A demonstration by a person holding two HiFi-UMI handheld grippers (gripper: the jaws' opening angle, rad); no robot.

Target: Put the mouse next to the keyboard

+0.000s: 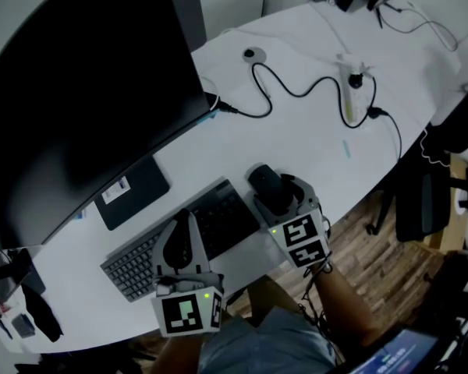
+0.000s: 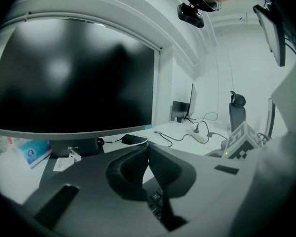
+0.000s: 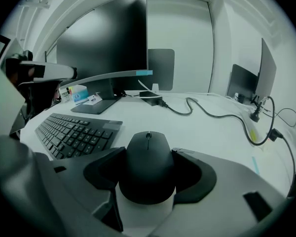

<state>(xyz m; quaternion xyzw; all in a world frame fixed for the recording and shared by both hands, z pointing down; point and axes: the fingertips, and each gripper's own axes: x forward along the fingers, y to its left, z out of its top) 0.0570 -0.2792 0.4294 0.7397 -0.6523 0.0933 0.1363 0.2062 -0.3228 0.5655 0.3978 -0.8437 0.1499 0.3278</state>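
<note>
My right tool (image 1: 271,193) clamps the mouse (image 3: 148,162); my left tool (image 2: 148,154) is closed, empty. Releasing early could drop it onto the keyboard (image 3: 74,132)

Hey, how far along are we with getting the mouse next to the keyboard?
Done: the mouse is already just off the right end of the keyboard. In hand: the right gripper is closed on its sides; whether it rests on the desk I can't tell. Left: set it down if needed, open the gripper and back off. The left gripper is shut and empty above the keys.
</note>
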